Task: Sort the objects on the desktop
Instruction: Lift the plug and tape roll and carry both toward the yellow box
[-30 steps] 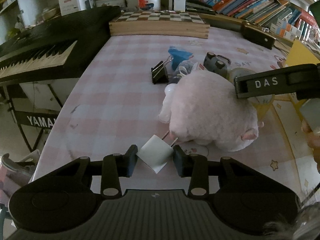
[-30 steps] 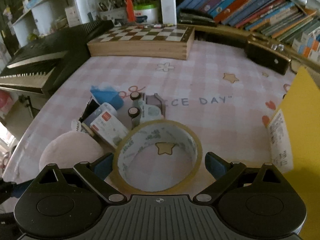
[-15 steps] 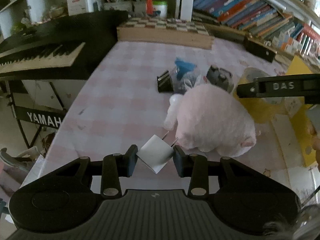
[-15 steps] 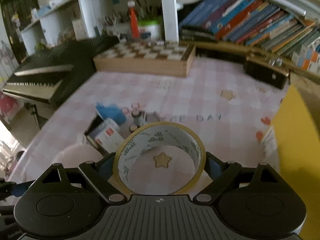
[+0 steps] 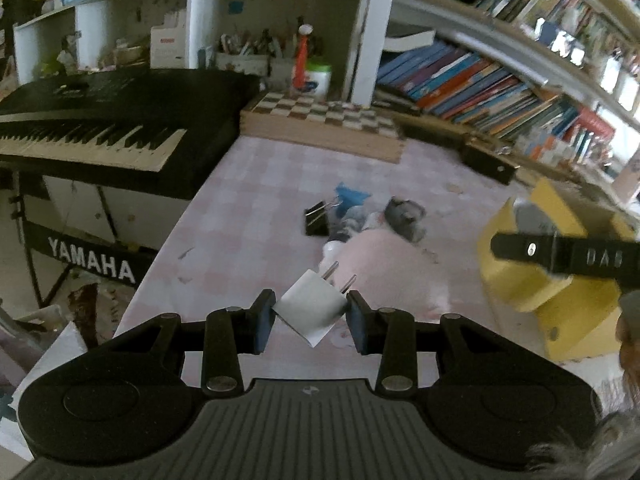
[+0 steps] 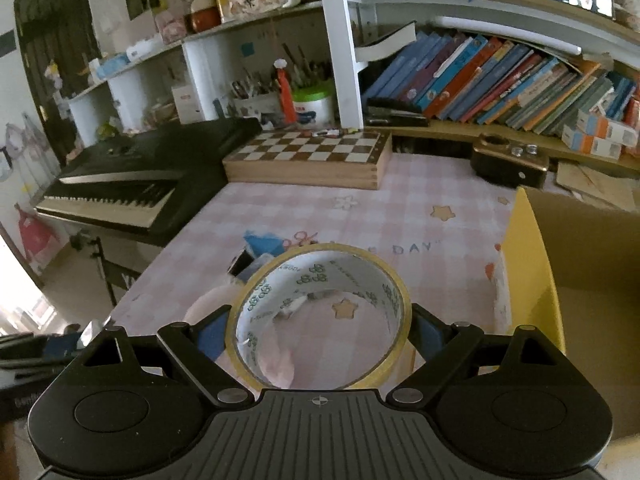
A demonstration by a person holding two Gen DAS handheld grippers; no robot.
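Home study or child's room, crowded bookshelves [image 6: 500, 76], Yamaha keyboard [image 5: 100, 128], chessboard [image 6: 312, 152], pink checked tablecloth [image 6: 420, 208]

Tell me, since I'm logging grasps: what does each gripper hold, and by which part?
The left gripper pinches a white plug adapter by its body's opposite sides, prongs forward. The right gripper clamps a tape roll across its outer rim.

Our two grippers: left gripper [image 5: 311, 320] and right gripper [image 6: 320, 332], black ribbed housings, blue finger pads, silver pivot screws.
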